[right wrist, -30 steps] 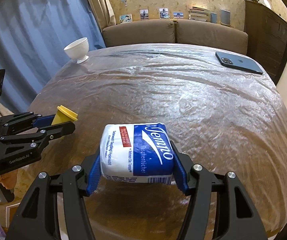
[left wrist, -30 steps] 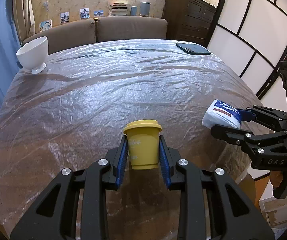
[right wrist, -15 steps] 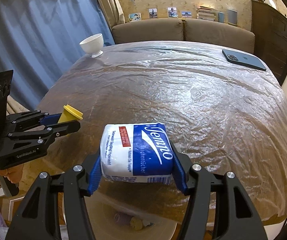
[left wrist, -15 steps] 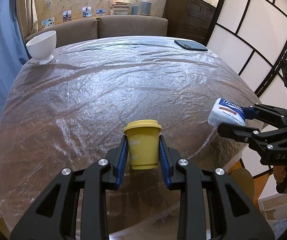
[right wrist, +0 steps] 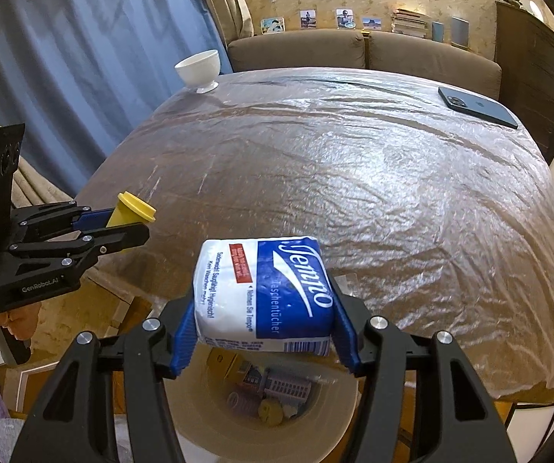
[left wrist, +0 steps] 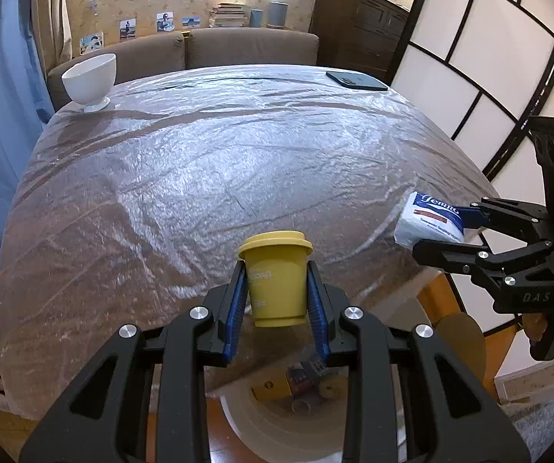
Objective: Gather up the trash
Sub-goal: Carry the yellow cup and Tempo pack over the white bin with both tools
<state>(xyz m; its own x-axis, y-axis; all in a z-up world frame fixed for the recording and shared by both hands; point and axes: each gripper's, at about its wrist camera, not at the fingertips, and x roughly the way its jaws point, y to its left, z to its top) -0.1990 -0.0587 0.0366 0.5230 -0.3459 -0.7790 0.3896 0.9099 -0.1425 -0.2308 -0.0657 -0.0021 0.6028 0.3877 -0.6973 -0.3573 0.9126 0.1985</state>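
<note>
My left gripper (left wrist: 276, 289) is shut on a small yellow lidded cup (left wrist: 275, 277), held in the air at the table's near edge. The cup also shows in the right wrist view (right wrist: 132, 210). My right gripper (right wrist: 264, 308) is shut on a white and blue pack of Tempo tissues (right wrist: 265, 295), also seen in the left wrist view (left wrist: 429, 222). Below both grippers stands a round beige trash bin (right wrist: 199, 416) with several pieces of trash inside; it shows in the left wrist view (left wrist: 265, 428) too.
The table (left wrist: 199, 162) is covered with clear crinkled plastic film. A white footed bowl (left wrist: 91, 81) stands at its far left corner and a dark blue phone (left wrist: 356, 80) lies at the far right. A brown sofa (left wrist: 184, 50) is behind the table.
Both grippers have pulled back from the table top to beyond its near edge, each keeping its object. The trash bin has come into view beneath them.
</note>
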